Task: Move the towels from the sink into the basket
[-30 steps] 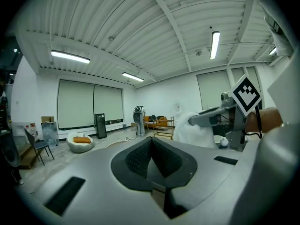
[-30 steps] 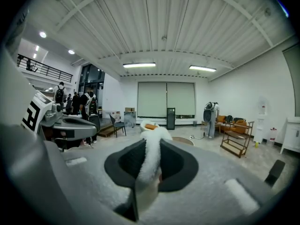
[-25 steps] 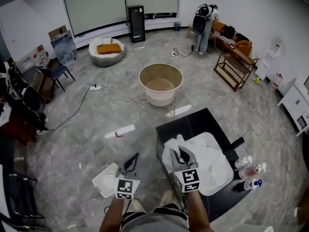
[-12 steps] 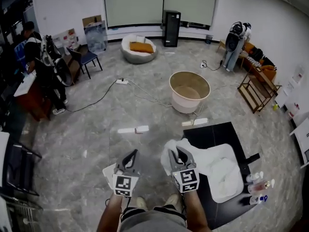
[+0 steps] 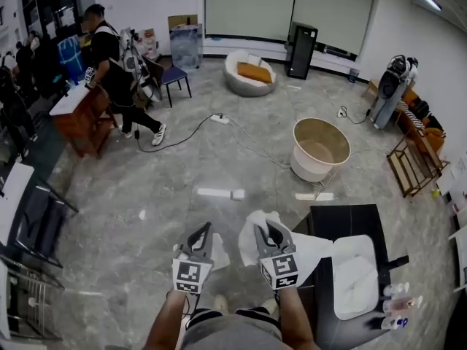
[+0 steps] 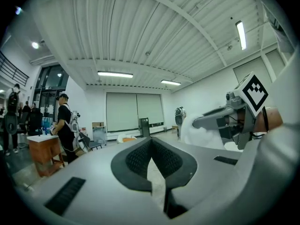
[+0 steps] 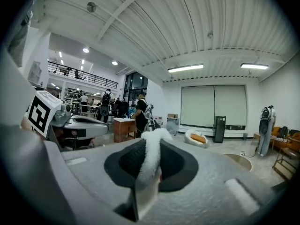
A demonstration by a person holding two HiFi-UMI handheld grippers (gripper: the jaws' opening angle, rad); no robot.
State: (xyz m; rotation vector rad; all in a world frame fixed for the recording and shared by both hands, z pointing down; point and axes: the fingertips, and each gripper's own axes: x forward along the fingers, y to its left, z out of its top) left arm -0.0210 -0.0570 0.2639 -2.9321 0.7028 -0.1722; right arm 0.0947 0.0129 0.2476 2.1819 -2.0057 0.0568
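Towel (image 5: pixel 253 223) now left of sink (image 5: pixel 368 240)

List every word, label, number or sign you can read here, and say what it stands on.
None can be read.
Left gripper and right gripper: cubes bear black-and-white square markers, no words.
Bottles: labels too small.
Boards by the far wall: print too blurred.

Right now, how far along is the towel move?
Done: nothing visible in the basket yet. In hand: right gripper clamps a white towel; left gripper appears to grip a second towel. Left: carry both to the basket, then clear the white cloth in the sink.
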